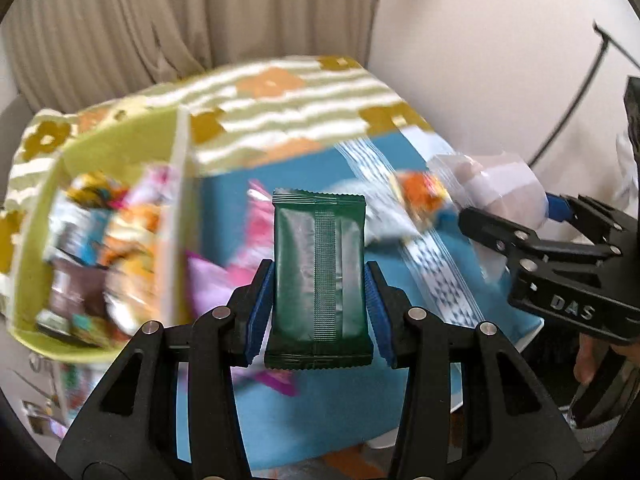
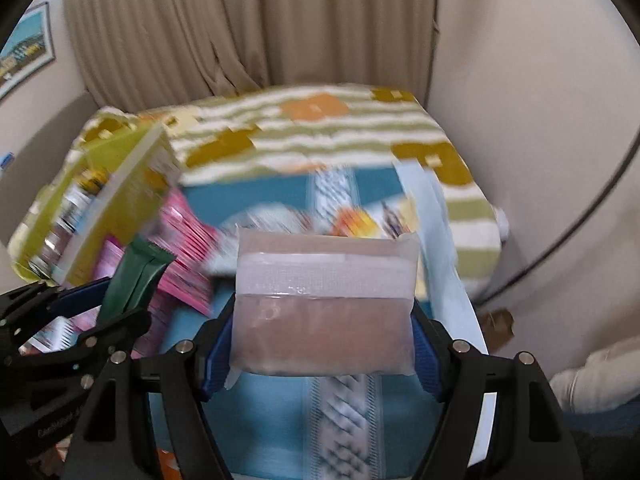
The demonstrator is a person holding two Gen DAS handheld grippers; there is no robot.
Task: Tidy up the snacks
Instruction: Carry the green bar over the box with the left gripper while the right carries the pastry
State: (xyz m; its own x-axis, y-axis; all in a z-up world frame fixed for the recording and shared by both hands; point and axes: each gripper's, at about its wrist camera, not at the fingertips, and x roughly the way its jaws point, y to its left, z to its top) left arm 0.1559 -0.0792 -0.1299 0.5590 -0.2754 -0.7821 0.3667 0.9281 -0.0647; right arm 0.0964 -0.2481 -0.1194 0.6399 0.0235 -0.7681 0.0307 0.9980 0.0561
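My left gripper [image 1: 319, 280] is shut on a dark green snack packet [image 1: 318, 276], held upright above the blue cloth; it also shows in the right wrist view [image 2: 134, 276]. My right gripper [image 2: 322, 336] is shut on a clear bag with a brownish filling [image 2: 324, 304], also seen at the right in the left wrist view [image 1: 496, 184]. A lime green box [image 1: 116, 140] with several snacks inside stands at the left. Loose snacks lie on the blue cloth: pink packets [image 1: 256, 236] and an orange one [image 1: 422, 196].
A blue cloth with a white patterned band [image 1: 436, 272] covers the near surface. Behind it lies a green-striped flowered cover [image 1: 288, 96]. A beige curtain [image 2: 256, 24] and a wall stand at the back. A thin black curved rod [image 1: 560, 132] is at the right.
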